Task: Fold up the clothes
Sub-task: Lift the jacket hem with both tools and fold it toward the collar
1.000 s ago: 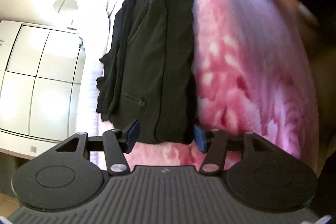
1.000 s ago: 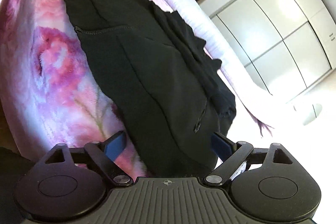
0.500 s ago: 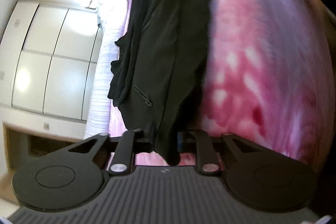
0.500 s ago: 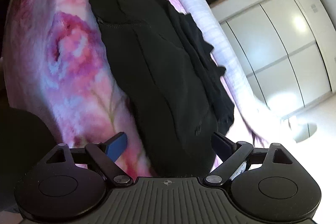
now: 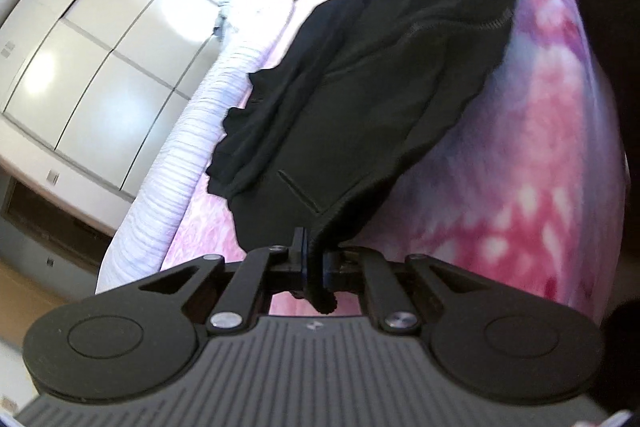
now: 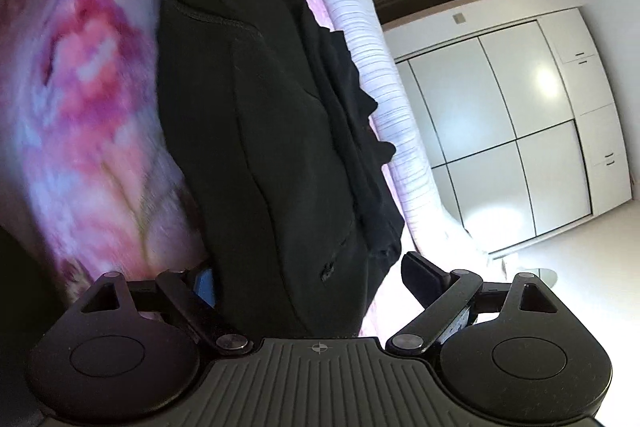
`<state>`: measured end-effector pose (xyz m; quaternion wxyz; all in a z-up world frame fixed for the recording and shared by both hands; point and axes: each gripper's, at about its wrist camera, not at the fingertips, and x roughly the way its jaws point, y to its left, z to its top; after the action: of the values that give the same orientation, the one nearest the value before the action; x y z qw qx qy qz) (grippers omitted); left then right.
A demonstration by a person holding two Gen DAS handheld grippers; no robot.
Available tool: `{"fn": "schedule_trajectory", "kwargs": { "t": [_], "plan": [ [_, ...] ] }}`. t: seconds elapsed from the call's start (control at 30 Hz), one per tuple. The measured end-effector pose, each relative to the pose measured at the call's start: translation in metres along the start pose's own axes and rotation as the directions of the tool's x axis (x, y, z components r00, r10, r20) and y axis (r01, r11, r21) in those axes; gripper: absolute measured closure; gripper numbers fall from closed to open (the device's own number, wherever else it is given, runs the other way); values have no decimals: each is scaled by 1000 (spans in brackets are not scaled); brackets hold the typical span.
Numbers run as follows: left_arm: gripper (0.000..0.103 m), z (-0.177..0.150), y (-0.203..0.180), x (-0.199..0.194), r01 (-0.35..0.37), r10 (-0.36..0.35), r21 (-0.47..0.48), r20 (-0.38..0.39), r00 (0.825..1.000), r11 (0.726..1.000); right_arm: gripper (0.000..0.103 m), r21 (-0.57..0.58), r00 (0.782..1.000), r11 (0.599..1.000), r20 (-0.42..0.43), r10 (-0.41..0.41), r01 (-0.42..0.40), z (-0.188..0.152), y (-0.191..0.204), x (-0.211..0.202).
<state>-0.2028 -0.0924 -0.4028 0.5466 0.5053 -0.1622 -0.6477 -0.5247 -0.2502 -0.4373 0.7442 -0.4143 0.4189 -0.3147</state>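
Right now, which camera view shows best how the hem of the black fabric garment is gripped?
The left wrist view. There the left gripper is shut on the black fabric garment, its hem pinched between both fingers. The right wrist view shows only the same garment draped between the open right gripper, not pinched.

We see the left gripper (image 5: 315, 261) at bottom centre, jaws pinched on the hem of the black garment (image 5: 360, 99). Garment runs up toward upper right across the pink floral blanket (image 5: 532, 155). White wardrobe (image 5: 92, 75) upper left, ribbed white bedding (image 5: 180, 163) beside it.
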Motion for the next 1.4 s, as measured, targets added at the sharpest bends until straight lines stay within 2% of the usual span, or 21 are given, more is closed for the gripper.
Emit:
{"fn": "schedule_trajectory", "kwargs": {
  "t": [0.07,0.1,0.13,0.17,0.27,0.3,0.37,0.47,0.67,0.9,1.03,1.2,1.4],
  "plan": [
    [97,-2,0,4,10,-9,14,-12,1000,1000,17,-35,1000,999,11,8,-8,-2,-2,1],
    [97,-2,1,4,7,-7,18,-12,1000,1000,36,-59,1000,998,6,13,-13,-4,-4,3],
    [97,-2,3,4,4,-4,23,-12,1000,1000,72,-94,1000,996,-10,7,-8,-8,-4,5],
    [97,-2,4,4,1,-1,27,-11,1000,1000,79,-123,1000,992,-25,2,-5,-12,-4,7],
    [98,-2,11,13,22,-22,29,-15,1000,999,83,-125,998,991,-63,30,-37,-27,-10,11],
    [98,-2,14,14,31,-31,36,-18,999,999,92,-117,996,992,-78,41,-50,-31,-12,12],
    [98,0,20,14,45,-44,50,-24,999,998,98,-92,994,993,-86,68,-76,-29,-22,13],
    [99,3,35,-5,57,-57,38,-10,998,998,99,-38,992,994,-79,98,-101,-22,-43,5],
    [99,-3,43,-67,78,-78,16,-9,997,997,99,-39,996,996,-34,85,-86,-6,-68,-48],
    [99,-12,4,-163,152,-153,-39,-20,988,988,99,26,989,989,-22,146,-145,-3,-48,-142],
    [99,-14,-20,-212,203,-207,-118,-24,978,972,99,81,984,982,-21,174,-172,-4,-31,-198],
    [100,-12,-33,-246,217,-228,-175,-43,973,960,99,117,981,974,-5,196,-194,-2,-20,-237],
    [100,-10,-36,-265,224,-240,-209,-52,969,952,99,157,981,969,-1,192,-189,1,-15,-267]
  ]
}}
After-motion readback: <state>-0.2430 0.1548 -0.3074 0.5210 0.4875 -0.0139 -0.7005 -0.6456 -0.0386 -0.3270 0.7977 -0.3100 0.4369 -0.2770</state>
